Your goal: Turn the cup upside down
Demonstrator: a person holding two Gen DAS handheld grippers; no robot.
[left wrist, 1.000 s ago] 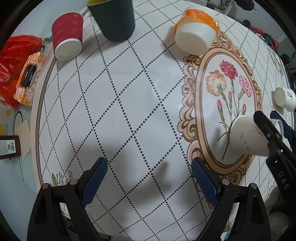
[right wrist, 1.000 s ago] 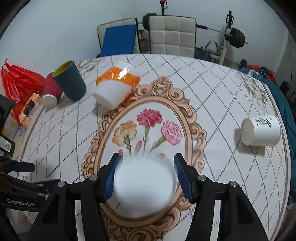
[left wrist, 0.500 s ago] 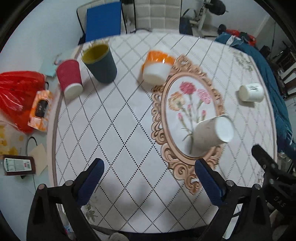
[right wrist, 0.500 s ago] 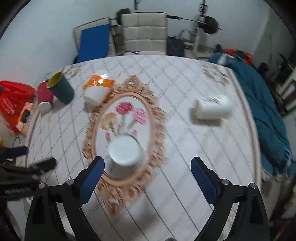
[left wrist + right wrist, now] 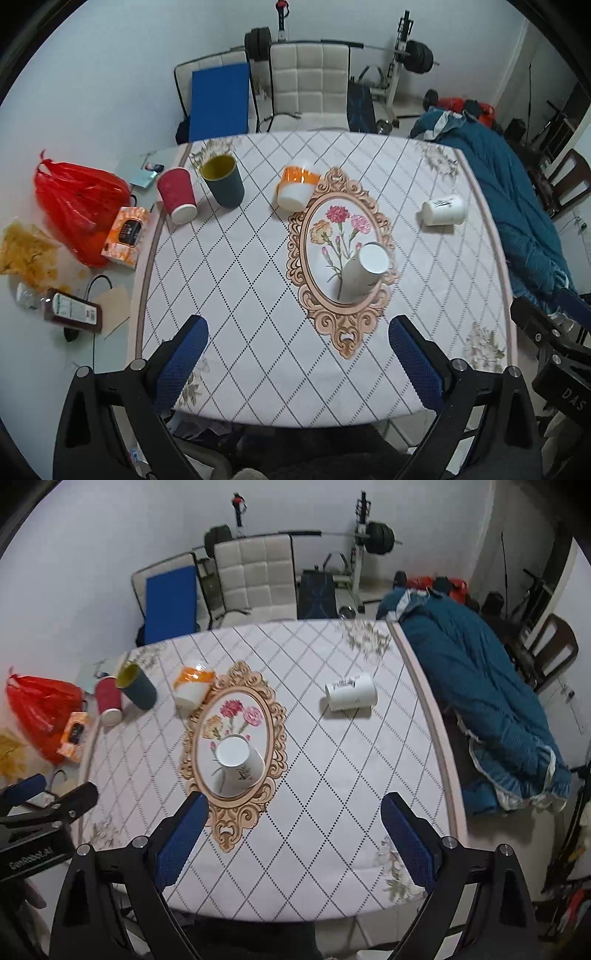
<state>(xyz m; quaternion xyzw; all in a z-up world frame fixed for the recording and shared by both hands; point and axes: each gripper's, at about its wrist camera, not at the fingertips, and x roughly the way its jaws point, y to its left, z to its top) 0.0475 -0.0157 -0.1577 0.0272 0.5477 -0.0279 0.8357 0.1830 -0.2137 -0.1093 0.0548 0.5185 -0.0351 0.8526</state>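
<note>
We log both tools raised above the table (image 5: pixel 258 302). Left gripper (image 5: pixel 297 363): jaws spread wide, nothing between them. Right gripper (image 5: pixel 291 836): likewise spread, empty. Beyond them the white cup (image 5: pixel 240 762) stands upside down, base up, inside the floral oval frame (image 5: pixel 236 812), near its lower end. Farther, right of the frame, a second white cup (image 5: pixel 351 697) lies on its side. Just beyond the frame's far left edge stands an orange-banded cup (image 5: pixel 296 186).

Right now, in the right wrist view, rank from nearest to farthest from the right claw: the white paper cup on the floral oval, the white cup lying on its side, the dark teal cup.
1. White paper cup on the floral oval, ahead-left.
2. White cup lying on its side, ahead-right.
3. Dark teal cup, far left.
</note>
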